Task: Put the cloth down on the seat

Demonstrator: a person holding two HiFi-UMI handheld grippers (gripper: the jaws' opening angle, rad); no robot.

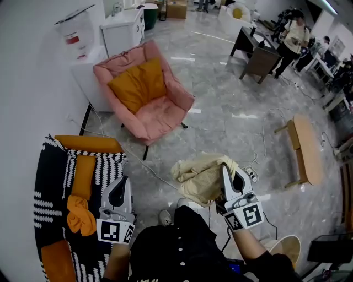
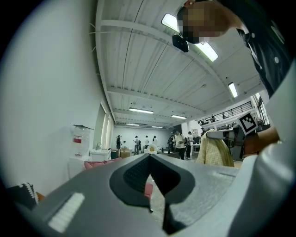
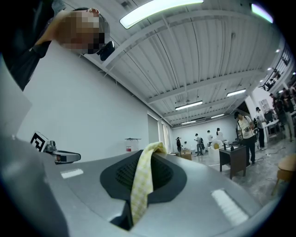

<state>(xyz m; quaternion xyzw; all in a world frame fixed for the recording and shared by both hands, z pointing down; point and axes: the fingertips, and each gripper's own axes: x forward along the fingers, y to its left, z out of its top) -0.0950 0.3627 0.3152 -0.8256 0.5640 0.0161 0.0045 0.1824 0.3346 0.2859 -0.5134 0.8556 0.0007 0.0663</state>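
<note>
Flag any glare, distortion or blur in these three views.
Head view: heavy fisheye bending, dark corners, white glare patches on the glossy floor; the cloth is sharp. Left gripper view: round black vignette, the ceiling lamp is blown out, and the near jaws look slightly soft. Right gripper view: same vignette, the strip light is overexposed, and the cloth between the jaws is fairly crisp.

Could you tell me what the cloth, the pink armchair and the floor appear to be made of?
Cloth: soft woven fabric, matte, pale yellow with a fine check; it hangs in loose folds.
Pink armchair: padded textile upholstery, matte; it looks puffy and creased.
Floor: probably polished stone or tile, grey and veined, with a gloss that mirrors the ceiling lights.
</note>
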